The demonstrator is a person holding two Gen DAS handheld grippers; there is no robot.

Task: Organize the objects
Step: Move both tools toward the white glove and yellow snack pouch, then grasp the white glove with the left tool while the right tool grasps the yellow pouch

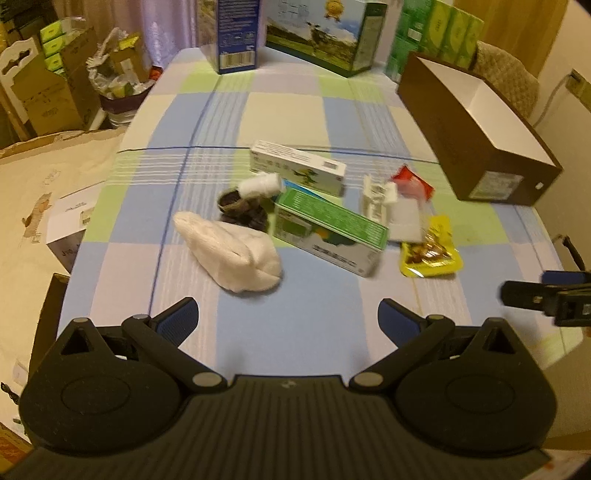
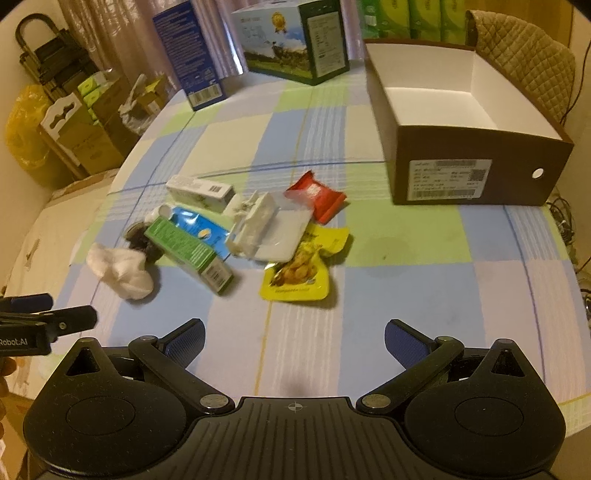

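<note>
A pile of small items lies mid-table: a white sock [image 1: 232, 254] [image 2: 122, 271], a dark sock [image 1: 242, 212], a green carton [image 1: 328, 230] [image 2: 190, 251], a white carton [image 1: 297, 166] [image 2: 199, 192], a white plastic piece [image 1: 376, 197] [image 2: 255, 221], a red packet [image 1: 412, 182] [image 2: 317, 195] and a yellow snack pouch [image 1: 430, 249] [image 2: 301, 267]. An empty brown box [image 1: 476, 144] [image 2: 469, 122] stands at the right. My left gripper [image 1: 288, 319] [image 2: 55, 314] is open, short of the pile. My right gripper [image 2: 293, 341] [image 1: 535, 291] is open too, holding nothing.
The checked tablecloth [image 2: 406, 295] covers a rounded table. A blue box [image 1: 236, 33] [image 2: 188, 51], a scenic carton [image 1: 321, 33] [image 2: 295, 40] and green packs [image 1: 439, 33] stand at the far edge. Cardboard boxes [image 1: 48, 92] crowd the floor at left. A quilted chair back [image 2: 528, 55] is behind the brown box.
</note>
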